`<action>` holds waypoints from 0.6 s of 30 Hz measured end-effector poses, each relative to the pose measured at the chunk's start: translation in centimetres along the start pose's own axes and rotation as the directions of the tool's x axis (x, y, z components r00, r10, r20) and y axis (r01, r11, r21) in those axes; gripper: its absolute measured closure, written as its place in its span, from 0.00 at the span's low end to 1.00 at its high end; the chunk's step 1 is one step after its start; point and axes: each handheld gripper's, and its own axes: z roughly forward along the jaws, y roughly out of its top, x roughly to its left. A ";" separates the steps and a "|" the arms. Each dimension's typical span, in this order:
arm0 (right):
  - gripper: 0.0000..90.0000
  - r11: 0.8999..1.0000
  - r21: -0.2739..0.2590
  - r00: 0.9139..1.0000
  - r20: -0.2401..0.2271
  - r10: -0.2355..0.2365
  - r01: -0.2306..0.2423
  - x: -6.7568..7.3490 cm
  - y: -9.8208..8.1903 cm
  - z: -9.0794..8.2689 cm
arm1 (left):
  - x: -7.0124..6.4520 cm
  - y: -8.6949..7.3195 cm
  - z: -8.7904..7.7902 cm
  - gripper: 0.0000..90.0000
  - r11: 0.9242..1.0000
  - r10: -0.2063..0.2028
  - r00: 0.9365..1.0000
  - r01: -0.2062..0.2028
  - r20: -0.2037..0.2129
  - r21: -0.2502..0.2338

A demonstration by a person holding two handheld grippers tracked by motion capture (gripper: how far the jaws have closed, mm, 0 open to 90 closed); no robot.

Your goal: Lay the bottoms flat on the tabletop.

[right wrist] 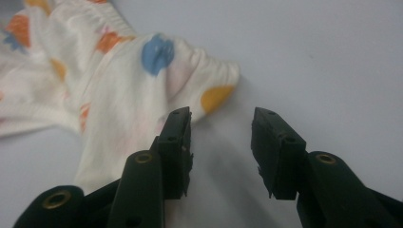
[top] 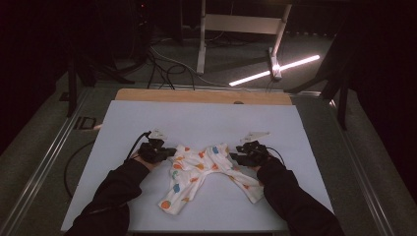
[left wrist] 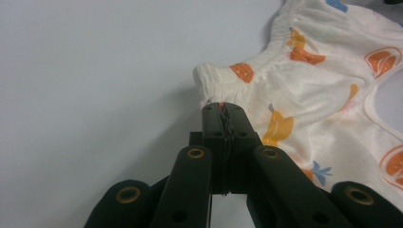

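A small pair of white baby pants (top: 199,169) printed with orange and blue fruit lies flat on the white table top (top: 206,123), waistband toward the far side and legs spread toward the person. My left gripper (top: 169,152) sits at the waistband's left corner. In the left gripper view its jaws (left wrist: 223,110) are pressed together on the edge of the gathered waistband (left wrist: 247,71). At the waistband's right corner is my right gripper (top: 235,156). In the right gripper view its jaws (right wrist: 221,124) stand apart over bare table, the pants' corner (right wrist: 209,90) just beside one fingertip (right wrist: 178,126).
A wooden strip (top: 201,96) runs along the table's far edge. Beyond it stand a white frame's legs (top: 241,29) and a bright light bar (top: 275,69) on the floor, with cables (top: 162,66). A metal rail (top: 44,162) borders the left side.
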 end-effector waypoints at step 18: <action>0.98 0.995 0.093 0.999 0.038 -0.024 0.020 0.8 2.0 3.6 | 0.3 0.3 0.0 0.99 1.000 -0.002 1.000 0.002 0.011 -0.022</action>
